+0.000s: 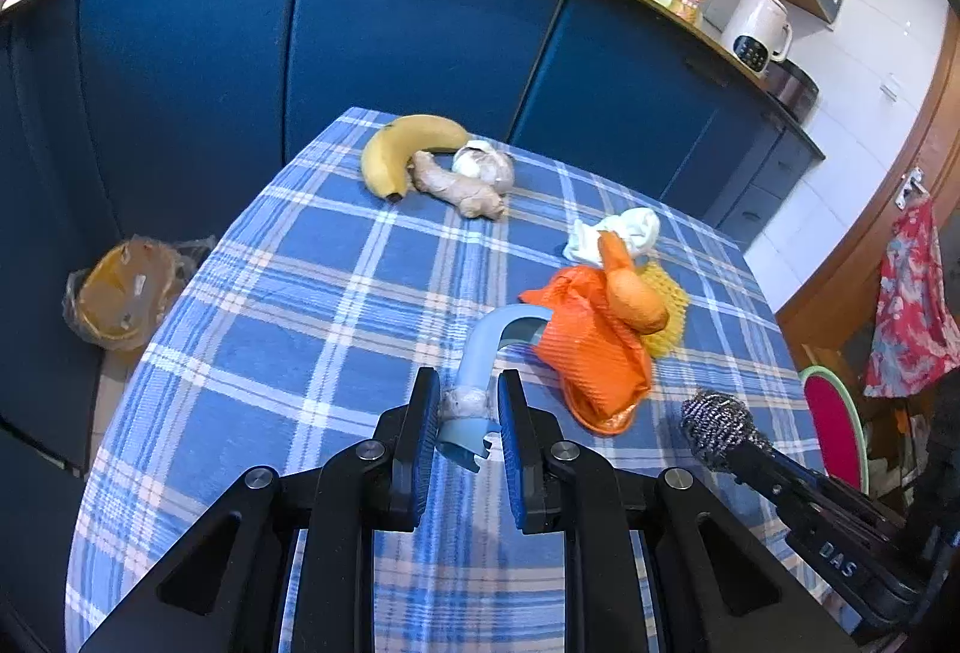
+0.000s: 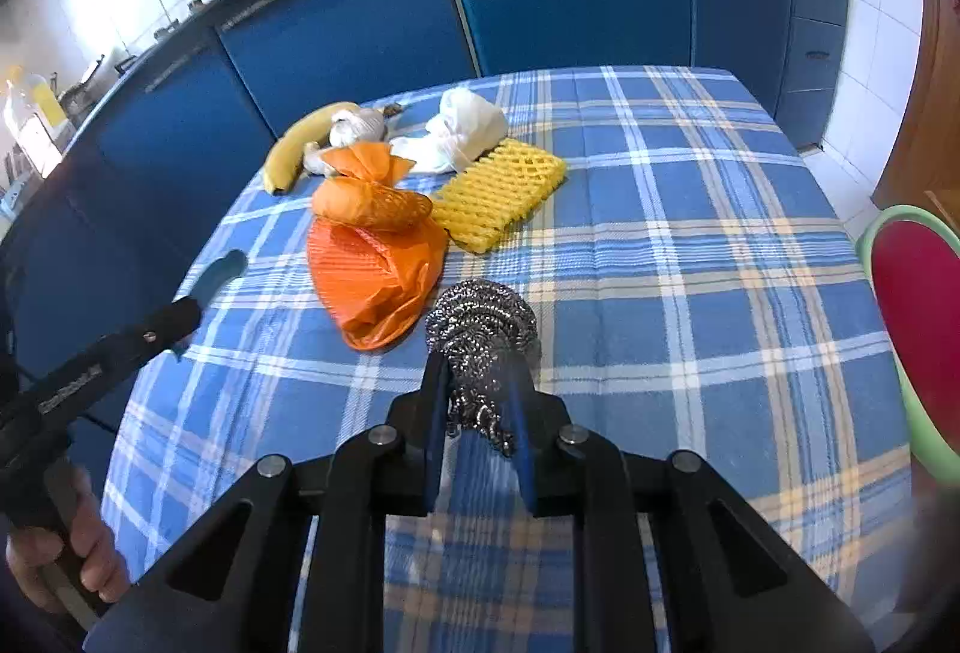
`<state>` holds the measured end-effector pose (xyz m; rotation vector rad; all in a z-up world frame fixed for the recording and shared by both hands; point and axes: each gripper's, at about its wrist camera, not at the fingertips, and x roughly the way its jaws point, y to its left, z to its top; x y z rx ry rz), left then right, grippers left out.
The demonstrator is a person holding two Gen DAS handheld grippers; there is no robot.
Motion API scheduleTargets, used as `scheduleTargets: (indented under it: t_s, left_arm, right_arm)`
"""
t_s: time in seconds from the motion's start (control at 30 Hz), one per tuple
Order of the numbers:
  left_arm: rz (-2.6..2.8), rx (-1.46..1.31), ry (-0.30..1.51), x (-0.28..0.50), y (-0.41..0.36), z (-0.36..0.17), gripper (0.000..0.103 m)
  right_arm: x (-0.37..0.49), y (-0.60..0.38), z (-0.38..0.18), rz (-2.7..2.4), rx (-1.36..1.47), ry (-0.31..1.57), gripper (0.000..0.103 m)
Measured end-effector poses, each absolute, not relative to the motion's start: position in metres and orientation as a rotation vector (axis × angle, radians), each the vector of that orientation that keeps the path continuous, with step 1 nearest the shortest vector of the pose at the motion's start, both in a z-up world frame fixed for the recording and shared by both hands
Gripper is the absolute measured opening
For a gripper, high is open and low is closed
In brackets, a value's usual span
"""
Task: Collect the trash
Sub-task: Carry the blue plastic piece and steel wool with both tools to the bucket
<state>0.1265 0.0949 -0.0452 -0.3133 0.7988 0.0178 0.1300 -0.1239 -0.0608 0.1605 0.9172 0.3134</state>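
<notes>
The right gripper is clamping a steel-wool scourer; its pads are pressing into the lower coils while the ball is protruding past the fingertips, just above the checked tablecloth. The scourer is likely light, springy and snag-prone, so a firm grip across its middle is advisable. The left gripper is clamping the stem of a pale blue curved plastic piece, probably stiff and light. The orange plastic bag, soft and slippery, is lying just beyond both grippers, touching the yellow foam net.
</notes>
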Motion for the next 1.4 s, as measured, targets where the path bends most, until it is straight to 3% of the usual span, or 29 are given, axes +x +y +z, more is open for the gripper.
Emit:
scheduleTargets:
  t_s: [1.4]
  left_arm:
    - [-0.253,-0.138,0.746,0.116,-0.041,0.008,0.02]
  right_arm:
    - [0.049,-0.263,0.001,0.151,0.337,0.688,0.022]
